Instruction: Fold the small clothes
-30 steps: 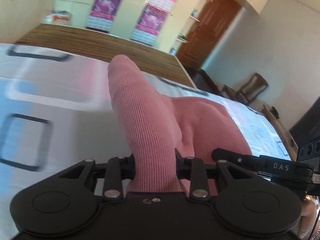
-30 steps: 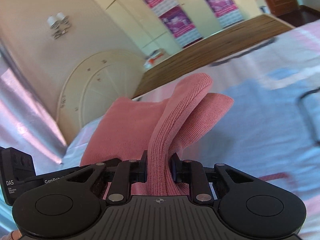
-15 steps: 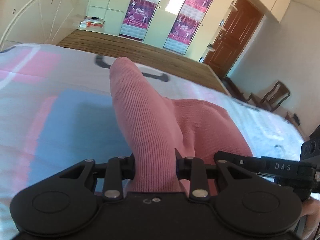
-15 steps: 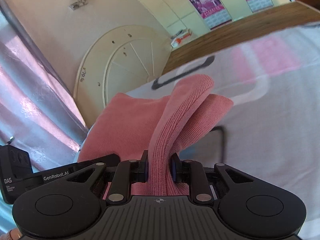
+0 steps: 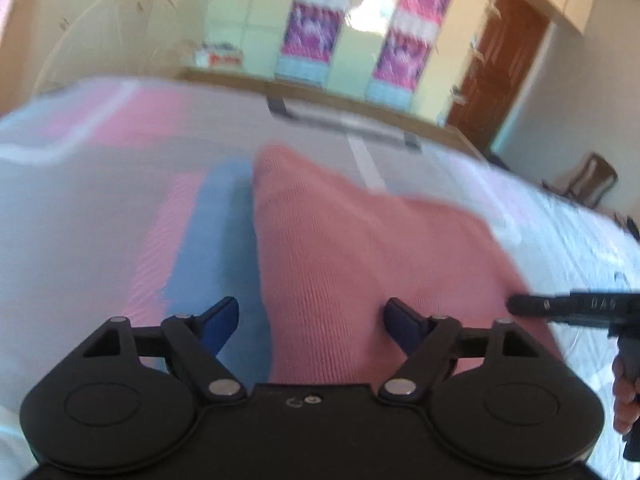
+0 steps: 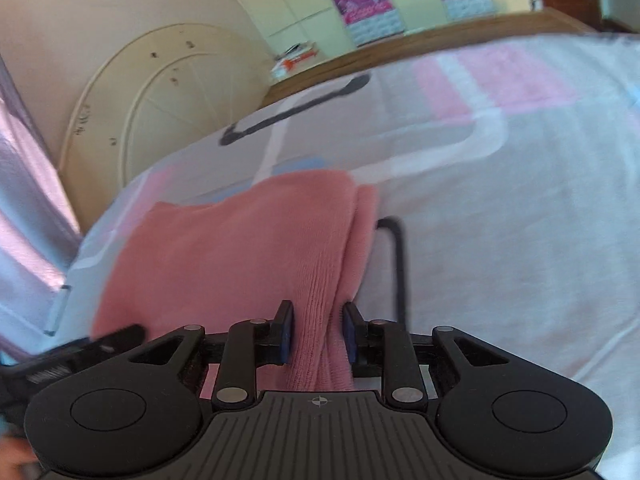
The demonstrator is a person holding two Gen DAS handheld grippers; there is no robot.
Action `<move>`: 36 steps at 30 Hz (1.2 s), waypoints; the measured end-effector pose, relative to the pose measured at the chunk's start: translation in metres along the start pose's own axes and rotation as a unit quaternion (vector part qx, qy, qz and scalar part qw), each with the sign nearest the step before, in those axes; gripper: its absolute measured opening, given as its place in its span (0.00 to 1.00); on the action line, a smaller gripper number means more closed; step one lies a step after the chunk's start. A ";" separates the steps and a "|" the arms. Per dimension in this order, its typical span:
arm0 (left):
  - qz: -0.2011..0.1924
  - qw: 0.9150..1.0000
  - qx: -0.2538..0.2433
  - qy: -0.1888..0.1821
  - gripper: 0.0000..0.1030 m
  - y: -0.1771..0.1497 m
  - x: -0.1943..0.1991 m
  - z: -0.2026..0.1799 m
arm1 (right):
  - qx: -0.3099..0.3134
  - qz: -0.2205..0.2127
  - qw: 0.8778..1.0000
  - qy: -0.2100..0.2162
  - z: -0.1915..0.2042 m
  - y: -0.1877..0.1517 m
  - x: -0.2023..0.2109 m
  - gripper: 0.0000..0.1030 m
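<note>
left gripper [image 5: 312, 320] now released, patterned bedsheet [image 5: 80, 220] (blurred)

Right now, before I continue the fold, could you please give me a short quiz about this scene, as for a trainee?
1. True or false: the left hand-held gripper is shut on the pink garment.
2. What does the pink garment rest on? A) a wooden floor B) the patterned bed sheet C) a chair
3. Fill in: the fold of the garment is pinched by the ____ hand-held gripper.

Key: 1. False: its fingers stand wide apart, clear of the cloth. 2. B. 3. right: the right hand-held gripper has its pads against the fold.
</note>
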State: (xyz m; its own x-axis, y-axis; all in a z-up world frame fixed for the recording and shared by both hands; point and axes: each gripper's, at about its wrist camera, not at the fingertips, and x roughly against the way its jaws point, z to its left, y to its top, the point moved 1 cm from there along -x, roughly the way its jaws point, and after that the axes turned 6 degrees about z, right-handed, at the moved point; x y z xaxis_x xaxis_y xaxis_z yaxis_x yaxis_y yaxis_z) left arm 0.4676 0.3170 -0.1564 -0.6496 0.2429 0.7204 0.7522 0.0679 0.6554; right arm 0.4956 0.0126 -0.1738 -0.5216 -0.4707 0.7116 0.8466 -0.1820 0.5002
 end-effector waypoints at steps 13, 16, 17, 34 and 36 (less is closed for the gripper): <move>0.011 0.998 -0.048 0.034 0.81 0.038 -0.053 -0.018 | 0.058 -0.029 0.996 -0.059 0.050 0.026 -0.028 0.23; 0.016 0.999 -0.035 0.037 0.79 0.039 -0.050 -0.013 | 0.050 -0.008 0.995 -0.081 0.035 0.023 -0.042 0.23; 0.013 0.999 -0.032 0.039 0.76 0.037 -0.043 -0.012 | 0.048 -0.007 0.995 -0.083 0.035 0.023 -0.037 0.23; 0.046 0.995 -0.062 0.063 0.84 -0.065 0.021 -0.041 | 0.088 0.010 0.991 -0.099 0.032 -0.099 0.035 0.23; 0.051 0.995 -0.051 0.063 0.84 -0.065 0.023 -0.039 | 0.065 -0.003 0.994 -0.091 0.031 -0.100 0.044 0.23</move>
State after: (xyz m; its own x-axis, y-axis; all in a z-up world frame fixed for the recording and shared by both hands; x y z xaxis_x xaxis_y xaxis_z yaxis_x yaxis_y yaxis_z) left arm 0.3994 0.2805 -0.1741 -0.5840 0.1197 0.8029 0.8039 -0.0519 0.5925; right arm 0.3847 0.0364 -0.1770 -0.5470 -0.3032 0.7803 0.8288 -0.0648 0.5558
